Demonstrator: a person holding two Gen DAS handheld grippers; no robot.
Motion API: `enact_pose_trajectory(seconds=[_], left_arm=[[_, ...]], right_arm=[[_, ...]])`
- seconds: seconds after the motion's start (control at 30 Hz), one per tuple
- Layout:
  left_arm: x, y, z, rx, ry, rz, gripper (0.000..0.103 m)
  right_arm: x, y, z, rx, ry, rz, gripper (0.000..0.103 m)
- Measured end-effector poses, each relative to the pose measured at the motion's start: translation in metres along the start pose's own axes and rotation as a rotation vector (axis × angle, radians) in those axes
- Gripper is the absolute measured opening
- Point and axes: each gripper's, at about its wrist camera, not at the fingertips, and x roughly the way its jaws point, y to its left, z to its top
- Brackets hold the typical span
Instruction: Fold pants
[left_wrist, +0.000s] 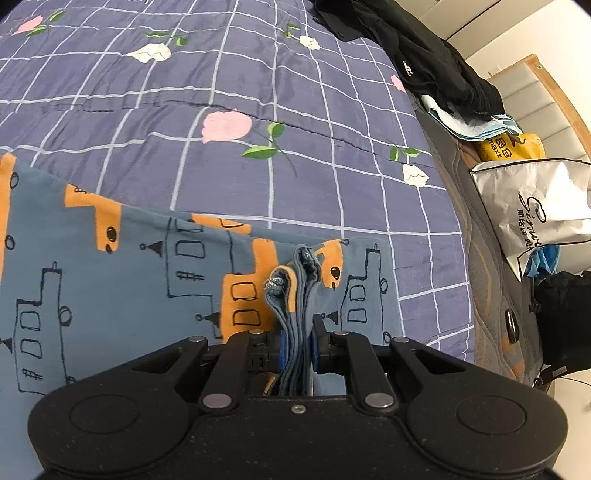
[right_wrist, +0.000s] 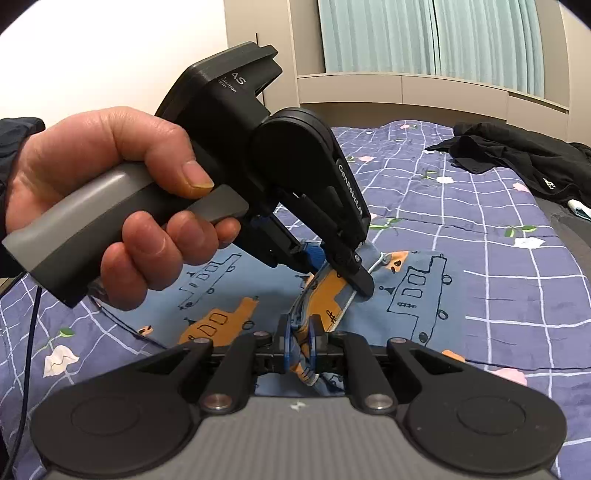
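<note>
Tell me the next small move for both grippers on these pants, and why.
Probably carry the pinched edge together across the flat part of the pants and lay it down. Both the left gripper and right gripper are shut on bunched layers, close together, with the rest spread flat on the bed.

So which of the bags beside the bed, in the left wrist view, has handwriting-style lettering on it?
The white paper bag, standing nearest the camera, with black cursive script on its face. The yellow bag behind it carries printed block letters instead.

Left gripper (right_wrist: 334, 271): black housing showing white lettering, grey handle, blue pads; hand (right_wrist: 110, 192) wearing dark sleeve (right_wrist: 18, 136).
</note>
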Motion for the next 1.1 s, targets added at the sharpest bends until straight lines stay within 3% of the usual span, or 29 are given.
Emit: enact_pose_trajectory(seconds=[0.73, 0.87, 0.93, 1.0, 1.1], left_arm=[[-0.041, 0.056, -0.001, -0.047, -0.055, 0.040, 0.014], [-0.035, 0.073, -0.004, -0.058, -0.047, 0.066, 0.020], [-0.037, 0.076, -0.005, -0.060, -0.058, 0.055, 0.021], [-0.048, 0.071, -0.007, -0.032, -0.092, 0.070, 0.030], [-0.076, 0.066, -0.018, 0.049, -0.182, 0.120, 0.039]], right_arm=[[0.014, 0.021, 0.016, -0.041, 0.007, 0.077, 0.011], [0.023, 0.025, 0.014, -0.046, 0.025, 0.085, 0.012], [0.031, 0.025, 0.011, -0.032, 0.051, 0.096, 0.024], [0.027, 0.018, 0.009, 0.006, 0.052, 0.135, 0.037], [0.002, -0.001, 0.010, 0.046, 0.008, 0.147, 0.048]])
